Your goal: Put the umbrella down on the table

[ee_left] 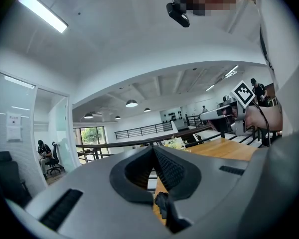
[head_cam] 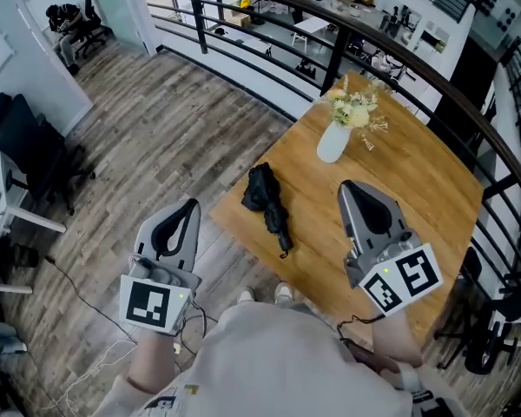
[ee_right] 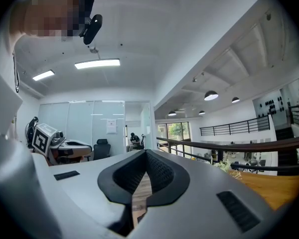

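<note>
The umbrella [head_cam: 269,202] is down, folded and black, lying flat on the wooden table [head_cam: 434,198] at centre frame, close to the table's left edge, its handle end pointing toward the bottom of the head view. Neither set of tongs is on it. The left gripper [head_cam: 193,203] hangs at lower left, out over the floor, jaws pressed together with nothing between them. The right gripper [head_cam: 346,186] sits over the table at lower right, also closed tight and empty.

By the look of it, the job is done. The danger now is a careless swing: the umbrella lies so near the edge that a brush from the left gripper could roll it off onto the floor. Just above it stands a white vase [head_cam: 333,142] of flowers, and a sweep from the right gripper could topple it.
</note>
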The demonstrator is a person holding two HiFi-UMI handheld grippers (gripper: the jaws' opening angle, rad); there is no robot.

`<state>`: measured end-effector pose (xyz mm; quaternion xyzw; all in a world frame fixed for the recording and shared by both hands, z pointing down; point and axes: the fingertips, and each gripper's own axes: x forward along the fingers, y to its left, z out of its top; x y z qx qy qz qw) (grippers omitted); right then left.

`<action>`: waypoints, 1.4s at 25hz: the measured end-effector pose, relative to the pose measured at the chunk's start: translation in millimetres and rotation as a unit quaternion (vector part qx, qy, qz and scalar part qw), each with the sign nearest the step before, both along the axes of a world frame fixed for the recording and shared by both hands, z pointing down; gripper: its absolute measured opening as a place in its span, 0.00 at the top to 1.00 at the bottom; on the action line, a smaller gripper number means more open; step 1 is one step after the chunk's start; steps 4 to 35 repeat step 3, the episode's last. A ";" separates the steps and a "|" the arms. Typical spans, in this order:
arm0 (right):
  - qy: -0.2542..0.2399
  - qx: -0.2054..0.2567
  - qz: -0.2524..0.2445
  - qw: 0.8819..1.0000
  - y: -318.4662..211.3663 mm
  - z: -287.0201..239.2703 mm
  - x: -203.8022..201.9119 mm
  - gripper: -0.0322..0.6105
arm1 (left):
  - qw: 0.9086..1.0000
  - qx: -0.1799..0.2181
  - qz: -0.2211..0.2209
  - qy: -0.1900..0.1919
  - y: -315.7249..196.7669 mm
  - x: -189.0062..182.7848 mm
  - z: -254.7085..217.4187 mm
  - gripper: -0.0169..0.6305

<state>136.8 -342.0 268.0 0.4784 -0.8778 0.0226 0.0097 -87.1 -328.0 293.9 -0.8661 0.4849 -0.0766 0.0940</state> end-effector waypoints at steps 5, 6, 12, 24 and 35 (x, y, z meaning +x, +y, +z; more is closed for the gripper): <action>0.011 0.003 -0.001 1.000 0.9 0.3 -1.8 0.91 | 1.000 0.000 0.000 -0.004 0.1 0.4 -1.9 0.95; 0.011 0.003 -0.001 1.000 0.9 0.3 -1.8 0.91 | 1.000 0.000 0.000 -0.004 0.1 0.4 -1.9 0.95; 0.011 0.003 -0.001 1.000 0.9 0.3 -1.8 0.91 | 1.000 0.000 0.000 -0.004 0.1 0.4 -1.9 0.95; 0.011 0.003 -0.001 1.000 0.9 0.3 -1.8 0.91 | 1.000 0.000 0.000 -0.004 0.1 0.4 -1.9 0.95; 0.011 0.003 -0.001 1.000 0.9 0.3 -1.8 0.91 | 1.000 0.000 0.000 -0.004 0.1 0.4 -1.9 0.95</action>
